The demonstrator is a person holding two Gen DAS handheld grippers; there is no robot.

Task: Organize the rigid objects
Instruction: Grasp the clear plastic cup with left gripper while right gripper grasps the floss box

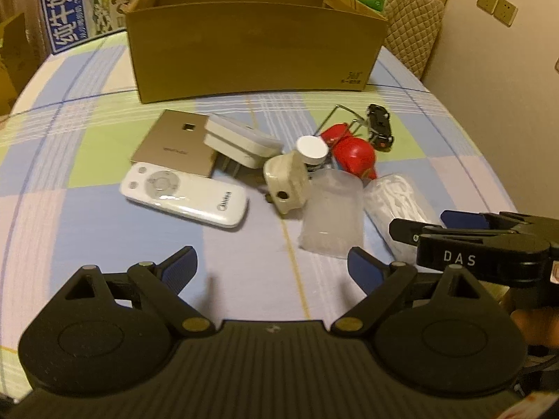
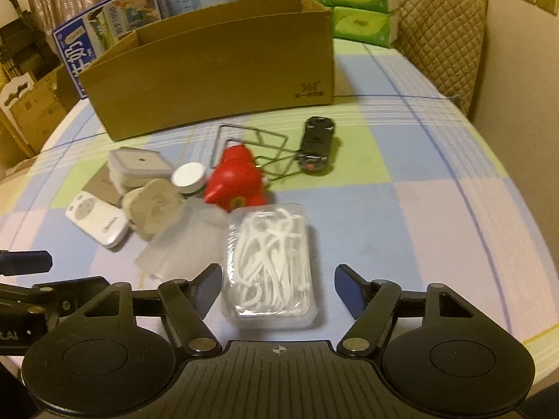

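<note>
Matt cardboard box (image 2: 216, 80); glossy white plastic remote (image 1: 185, 193); checked cloth tablecloth (image 2: 436, 209)

The right gripper (image 2: 277, 288) stands open around a clear box of floss picks (image 2: 269, 265); a cardboard box (image 2: 216, 70) sits at twelve o'clock.

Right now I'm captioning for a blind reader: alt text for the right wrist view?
Open right tongs flank a clear box of floss picks on a checked tablecloth. Beyond lie a red toy, a white remote, a black toy car and an open cardboard box.
</note>
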